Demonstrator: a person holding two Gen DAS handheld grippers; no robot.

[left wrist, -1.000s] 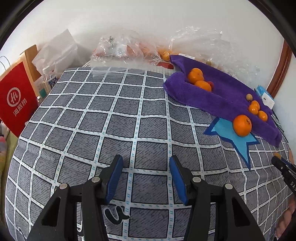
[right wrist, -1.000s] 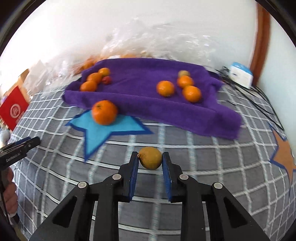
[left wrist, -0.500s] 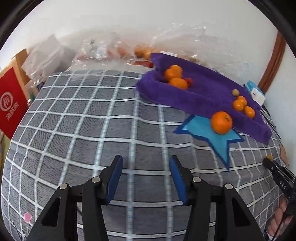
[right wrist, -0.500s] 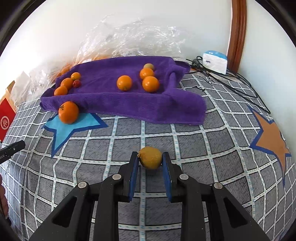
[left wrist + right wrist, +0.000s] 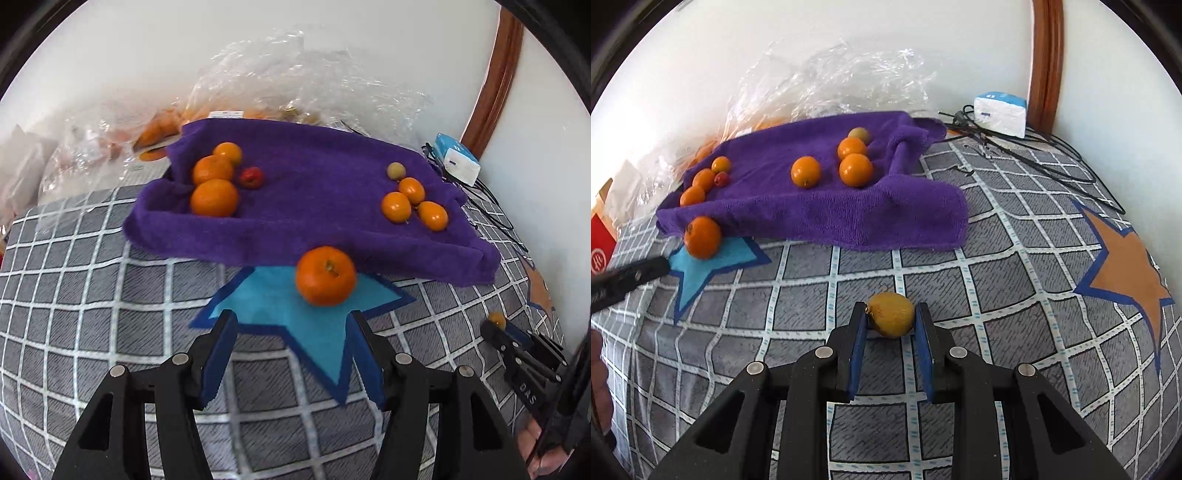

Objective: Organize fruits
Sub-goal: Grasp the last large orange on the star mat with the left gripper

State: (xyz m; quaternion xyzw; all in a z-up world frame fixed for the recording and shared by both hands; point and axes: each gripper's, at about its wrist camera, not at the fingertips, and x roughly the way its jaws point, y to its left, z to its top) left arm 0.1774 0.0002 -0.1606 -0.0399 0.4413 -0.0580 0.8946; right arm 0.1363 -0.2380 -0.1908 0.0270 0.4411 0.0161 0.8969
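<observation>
Above the checked cloth (image 5: 997,258), right gripper (image 5: 891,321) clamps a yellow fruit (image 5: 891,314); left gripper (image 5: 291,354) gapes.

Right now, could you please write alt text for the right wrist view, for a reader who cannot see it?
The right gripper holds a yellow fruit above a grey checked cloth. Behind it, a purple towel carries several oranges, and one orange sits beside it on a blue star.
</observation>
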